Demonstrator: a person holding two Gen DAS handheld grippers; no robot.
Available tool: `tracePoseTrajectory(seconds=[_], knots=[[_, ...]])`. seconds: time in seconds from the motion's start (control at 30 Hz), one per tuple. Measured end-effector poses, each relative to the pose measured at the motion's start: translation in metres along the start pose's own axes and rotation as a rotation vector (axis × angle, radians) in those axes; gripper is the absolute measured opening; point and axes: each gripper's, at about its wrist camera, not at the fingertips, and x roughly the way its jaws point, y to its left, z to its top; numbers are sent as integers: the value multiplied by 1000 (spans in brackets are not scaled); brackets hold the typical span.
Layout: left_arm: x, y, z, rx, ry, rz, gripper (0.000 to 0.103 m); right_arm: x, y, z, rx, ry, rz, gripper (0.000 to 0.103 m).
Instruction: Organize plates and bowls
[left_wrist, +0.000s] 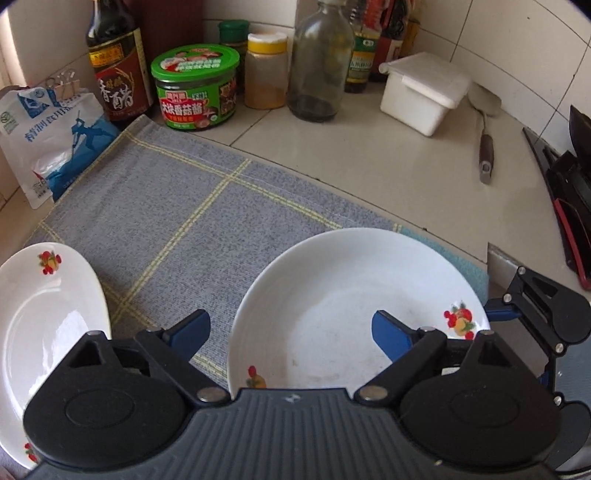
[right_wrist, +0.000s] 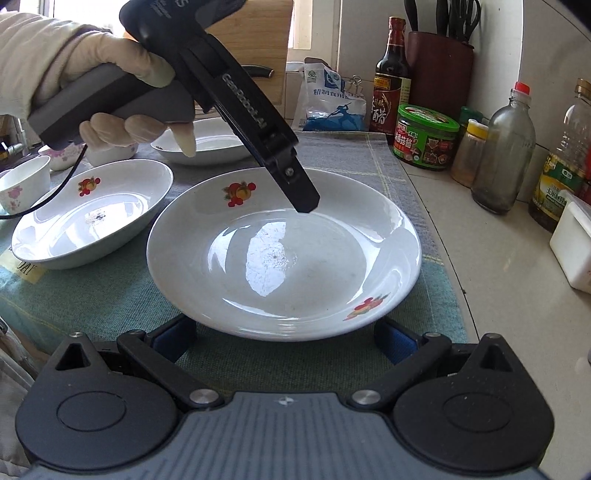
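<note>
Over the near rim of the round plate we see the left tool with its blue pads spread, one outside the rim, one above the basin, neither pressing. The right tool, likewise spread, straddles the plate's near edge without touching it. The plate lies flat on the checked cloth covering the surface; being round, it shows no long axis. A second plate beside it is cut off by the frame edge.
</note>
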Motion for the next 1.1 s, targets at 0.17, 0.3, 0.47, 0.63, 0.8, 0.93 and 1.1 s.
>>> tracePoseTrajectory(seconds=[0.17,0.3,0.47,0.63,0.8,0.93,1.1], knots=[[10,0,6,41,63,-44,80,3,-3,3,-13,3,13,103],[15,4,10,39,99,-74,76,4,-4,5,-20,9,19,103],[18,7,13,49,140,-91,74,4,-5,6,-24,13,25,103],[21,11,19,49,182,-116,74,3,-4,8,-47,19,22,103],[25,13,24,57,230,-142,74,4,-5,9,-41,28,28,103],[27,12,24,57,232,-132,74,5,-5,11,-35,41,31,103],[26,8,22,67,226,-121,74,6,-6,15,-28,70,41,103]])
